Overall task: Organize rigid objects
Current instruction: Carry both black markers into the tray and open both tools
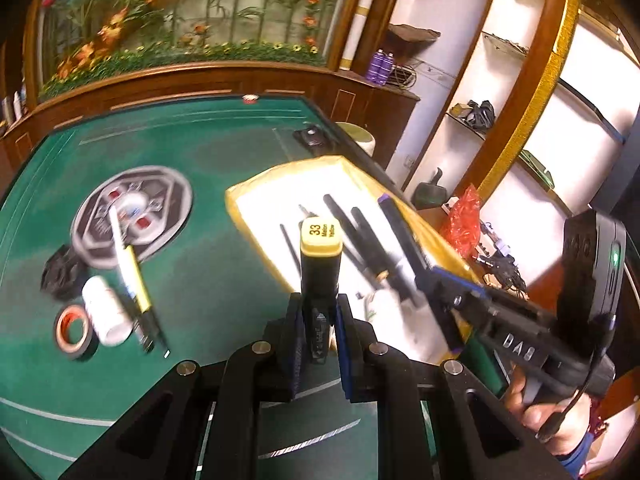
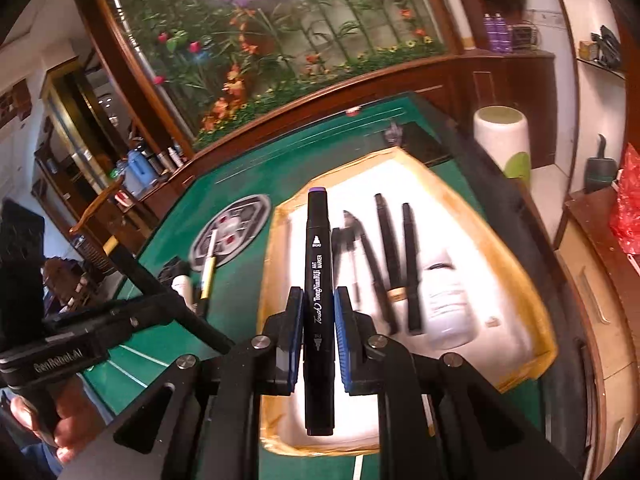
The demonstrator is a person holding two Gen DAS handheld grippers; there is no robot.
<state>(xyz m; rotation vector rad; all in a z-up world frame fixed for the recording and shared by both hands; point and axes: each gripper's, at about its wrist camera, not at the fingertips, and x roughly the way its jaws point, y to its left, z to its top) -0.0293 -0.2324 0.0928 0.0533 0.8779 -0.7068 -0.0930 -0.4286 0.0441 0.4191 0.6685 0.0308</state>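
My left gripper (image 1: 318,320) is shut on a black art marker with a yellow cap (image 1: 321,256), held upright over the green table just left of the tray. My right gripper (image 2: 318,316) is shut on a black marker with a purple cap (image 2: 319,280), held above the near left part of the yellow-edged white tray (image 2: 540,344). In the tray lie several black pens (image 2: 394,264) and a white bottle (image 2: 450,308). The right gripper with its purple-capped marker (image 1: 400,236) also shows in the left wrist view, over the tray (image 1: 256,196).
On the green table (image 1: 224,272) left of the tray lie a white bottle (image 1: 106,312), a roll of tape (image 1: 74,332), a yellow-and-white pen (image 1: 132,276), a black lump (image 1: 60,276) and a round printed disc (image 1: 132,212). A white vase (image 2: 504,140) stands beyond the table's right edge.
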